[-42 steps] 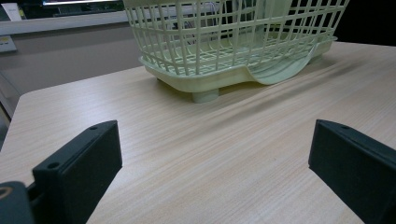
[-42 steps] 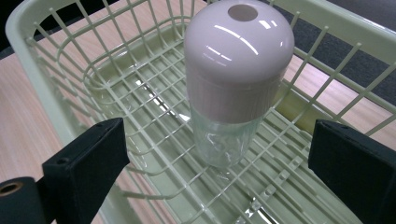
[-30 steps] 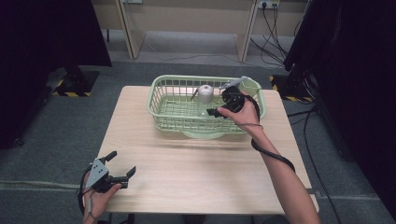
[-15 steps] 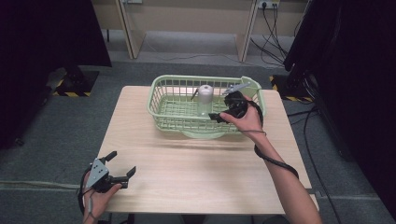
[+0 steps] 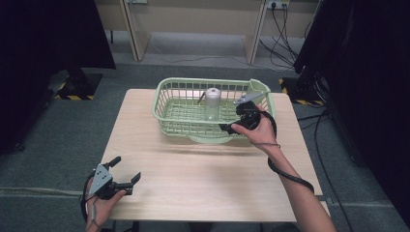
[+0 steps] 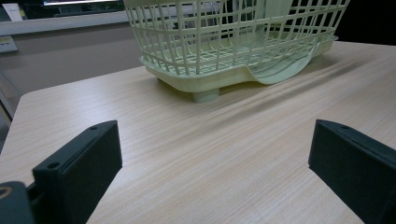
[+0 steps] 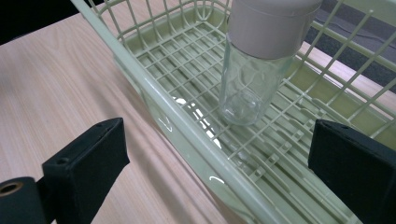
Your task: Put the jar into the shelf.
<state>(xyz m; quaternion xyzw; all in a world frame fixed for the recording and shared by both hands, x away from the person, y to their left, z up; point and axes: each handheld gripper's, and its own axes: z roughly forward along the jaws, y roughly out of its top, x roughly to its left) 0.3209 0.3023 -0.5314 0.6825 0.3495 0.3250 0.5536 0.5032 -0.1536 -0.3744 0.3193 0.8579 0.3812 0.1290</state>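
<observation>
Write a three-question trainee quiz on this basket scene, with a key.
1. True or false: the clear bottle lies flat on the table.
2. The right gripper is: A) shut on the bottle, B) open at the green basket rim, C) resting on the floor.
3. Fill in: the left gripper, fingers apart, hangs at the table's near ____ corner.

Key: 1 false, it stands upright in the basket; 2 B; 3 left.
</observation>
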